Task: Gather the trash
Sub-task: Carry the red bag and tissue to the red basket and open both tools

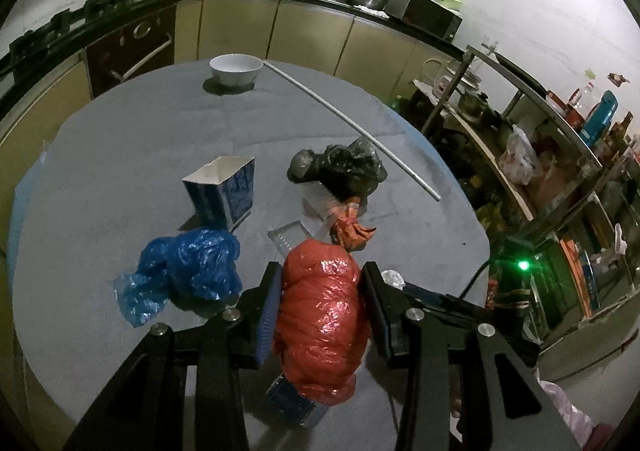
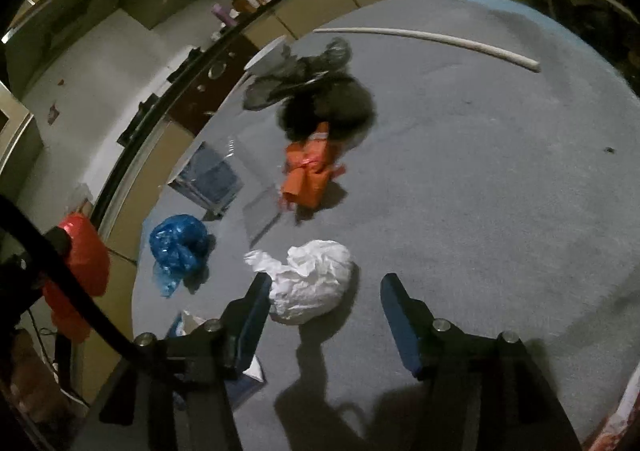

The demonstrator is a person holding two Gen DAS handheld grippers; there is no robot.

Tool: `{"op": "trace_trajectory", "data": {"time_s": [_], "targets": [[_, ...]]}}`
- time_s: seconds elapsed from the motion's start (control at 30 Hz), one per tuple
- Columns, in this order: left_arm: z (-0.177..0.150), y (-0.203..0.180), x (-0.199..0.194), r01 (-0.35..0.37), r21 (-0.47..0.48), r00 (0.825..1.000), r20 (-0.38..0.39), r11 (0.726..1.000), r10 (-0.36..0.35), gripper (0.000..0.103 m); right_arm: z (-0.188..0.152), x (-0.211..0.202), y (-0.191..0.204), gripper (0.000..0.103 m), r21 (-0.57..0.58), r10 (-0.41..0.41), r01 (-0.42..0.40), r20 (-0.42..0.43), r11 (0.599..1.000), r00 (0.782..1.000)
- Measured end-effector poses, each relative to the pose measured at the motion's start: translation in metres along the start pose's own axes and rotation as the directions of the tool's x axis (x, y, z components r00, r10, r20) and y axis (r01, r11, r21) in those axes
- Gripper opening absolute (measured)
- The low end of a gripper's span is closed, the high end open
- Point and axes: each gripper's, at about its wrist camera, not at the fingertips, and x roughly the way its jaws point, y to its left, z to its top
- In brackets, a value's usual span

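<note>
The red plastic bag (image 1: 320, 315), crinkled, glossy and stuffed into a lump, sits pinched between the pads of the left gripper (image 1: 322, 311), lifted above the grey felt-like table (image 1: 120, 211). Beside the red bag, on the table, lies a crumpled blue plastic bag (image 1: 188, 271); beyond it stands an open blue-and-white carton (image 1: 224, 193). Farther off is a black bag (image 1: 340, 169). The right gripper (image 2: 324, 315) has its jaws spread around a wrinkled white bag (image 2: 308, 283), one pad touching it.

red bag (image 1: 320, 315) | blue bag (image 1: 188, 271) | white wad (image 2: 312, 283) | grey table (image 1: 120, 179)
</note>
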Motion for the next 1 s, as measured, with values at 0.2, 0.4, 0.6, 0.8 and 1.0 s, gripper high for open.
{"op": "trace_trajectory", "data": {"time_s": [0.2, 0.4, 0.6, 0.8, 1.0], "targets": [[-0.003, 0.009, -0.005, -0.009, -0.014, 1.0, -0.004, 1.0, 0.009, 0.042, 0.005, 0.016, 0.019, 0.039, -0.054, -0.013, 0.012, -0.019, 0.998, 1.0], [-0.004, -0.018, -0.004, 0.032, 0.059, 0.999, -0.02, 0.998, -0.031, 0.042, -0.001, -0.029, 0.004, 0.038, 0.012, 0.002, -0.003, 0.082, 1.0, 0.997], [-0.011, -0.106, 0.016, 0.165, 0.227, 0.986, -0.069, 0.96, -0.153, 0.042, -0.024, -0.114, -0.046, 0.038, 0.098, -0.084, 0.065, 0.2, 0.993, 0.976], [-0.029, -0.206, 0.055, 0.319, 0.354, 0.947, -0.167, 0.879, -0.276, 0.042, -0.077, -0.201, -0.128, 0.038, 0.258, -0.278, 0.211, 0.258, 0.943, 0.925], [-0.055, -0.291, 0.099, 0.42, 0.402, 0.902, -0.285, 0.814, -0.324, 0.043, -0.118, -0.251, -0.197, 0.044, 0.473, -0.321, 0.172, 0.253, 0.864, 0.913]]}}
